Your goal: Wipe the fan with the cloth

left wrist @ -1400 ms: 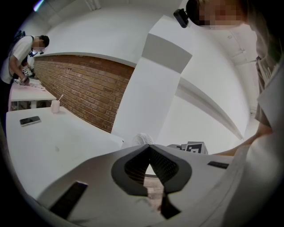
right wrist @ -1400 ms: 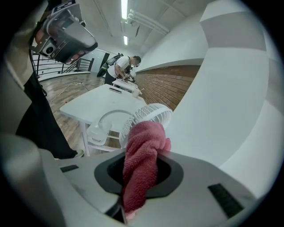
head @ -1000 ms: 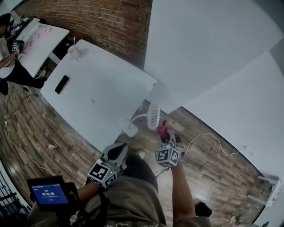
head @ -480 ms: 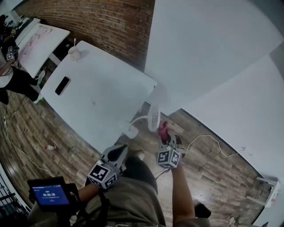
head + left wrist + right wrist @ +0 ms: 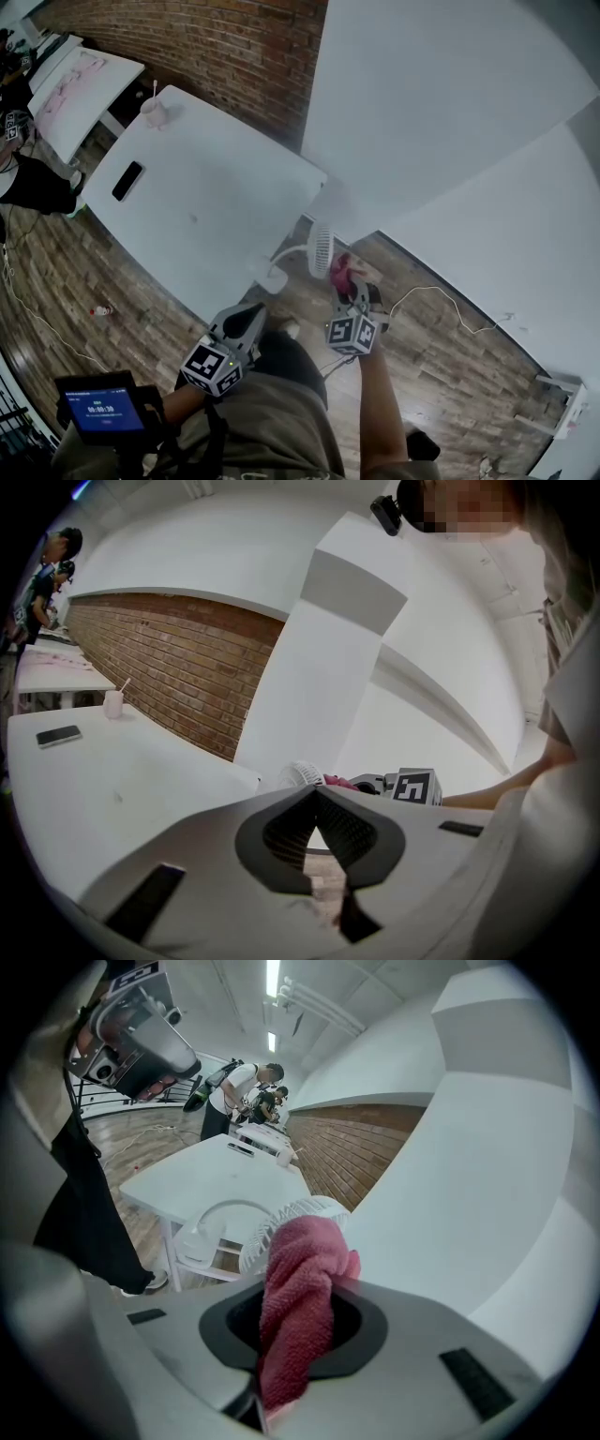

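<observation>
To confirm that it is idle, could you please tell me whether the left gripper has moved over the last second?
No. In the head view the left gripper keeps the same spot below the fan base.

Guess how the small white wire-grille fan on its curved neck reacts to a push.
The small white wire-grille fan likely swings away, since its head rides a thin curved neck. It looks light, so its base may shift. The thin grille probably flexes under pressure.
</observation>
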Demonstrator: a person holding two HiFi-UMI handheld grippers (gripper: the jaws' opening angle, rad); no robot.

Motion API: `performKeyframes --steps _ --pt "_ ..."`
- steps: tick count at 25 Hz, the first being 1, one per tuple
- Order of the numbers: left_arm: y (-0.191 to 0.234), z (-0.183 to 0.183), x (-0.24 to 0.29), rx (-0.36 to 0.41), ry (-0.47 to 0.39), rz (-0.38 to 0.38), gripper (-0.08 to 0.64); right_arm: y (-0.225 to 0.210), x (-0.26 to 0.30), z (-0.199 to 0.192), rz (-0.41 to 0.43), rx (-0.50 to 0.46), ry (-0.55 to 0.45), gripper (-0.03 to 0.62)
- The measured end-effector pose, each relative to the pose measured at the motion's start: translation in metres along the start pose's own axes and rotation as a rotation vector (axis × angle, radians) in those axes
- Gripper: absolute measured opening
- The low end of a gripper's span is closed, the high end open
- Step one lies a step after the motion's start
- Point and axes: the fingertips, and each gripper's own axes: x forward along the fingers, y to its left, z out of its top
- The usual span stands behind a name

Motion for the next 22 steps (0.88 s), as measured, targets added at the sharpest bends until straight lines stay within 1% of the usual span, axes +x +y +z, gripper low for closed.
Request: performKeyframes --steps 5,11,15,22 --pt "0.002 0.001 0.005 0.0 0.013 -0.006 0.02 -0.006 0.006 0.0 -0.005 -0.071 -0.006 0.089" --pt "0.008 0.008 0.012 0.006 0.008 0.01 0.02 -0.014 0.01 0.007 0.005 -0.15 0.012 0.089" --pt "0.007 0.011 0.016 0.006 -0.01 0.013 0.02 -0.019 0.012 0.008 0.006 -0.178 0.008 0.089" --pt "0.007 0.018 0.025 0.017 0.006 0.01 0.02 -0.035 0.021 0.014 0.005 -0.206 -0.009 0.089"
